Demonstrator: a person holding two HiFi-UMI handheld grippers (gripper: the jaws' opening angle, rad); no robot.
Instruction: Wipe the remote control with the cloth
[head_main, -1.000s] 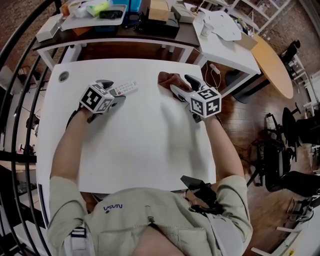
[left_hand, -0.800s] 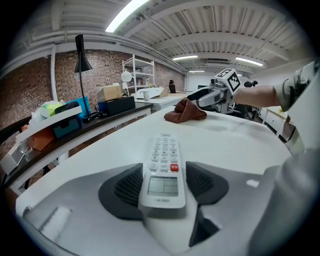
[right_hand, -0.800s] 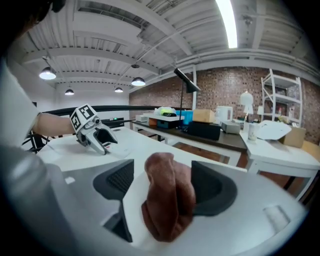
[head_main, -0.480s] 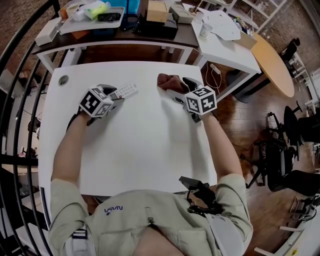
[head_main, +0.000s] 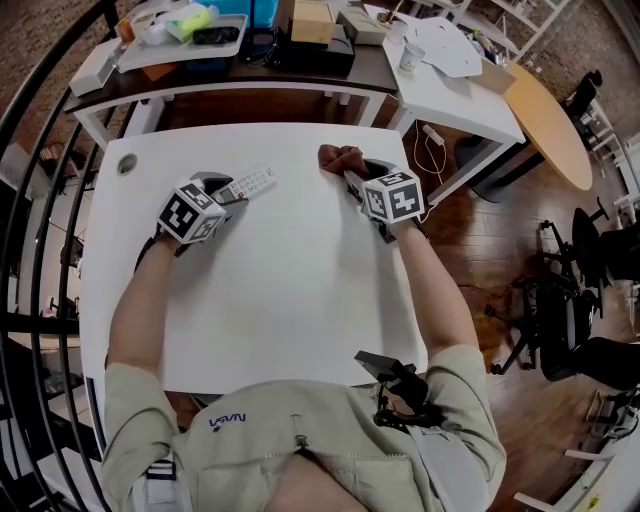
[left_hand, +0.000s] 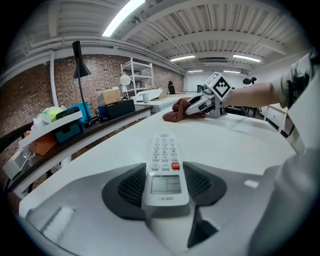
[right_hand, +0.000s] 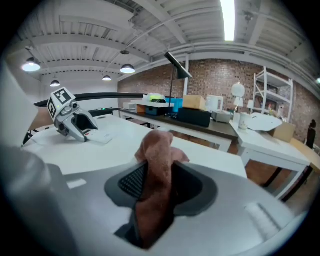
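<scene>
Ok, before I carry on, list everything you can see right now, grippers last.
table: one, white, centre
remote control: one, white, far left part of the table
cloth: one, reddish-brown, far right part of the table
side table: one, dark, behind, cluttered
desk: one, white, behind at right
cup: one, white, on the desk
round table: one, wooden, right
desk lamp: one, black, at the side table
left gripper: jaws just closed, shut on the remote control
right gripper: jaws just closed, shut on the cloth
</scene>
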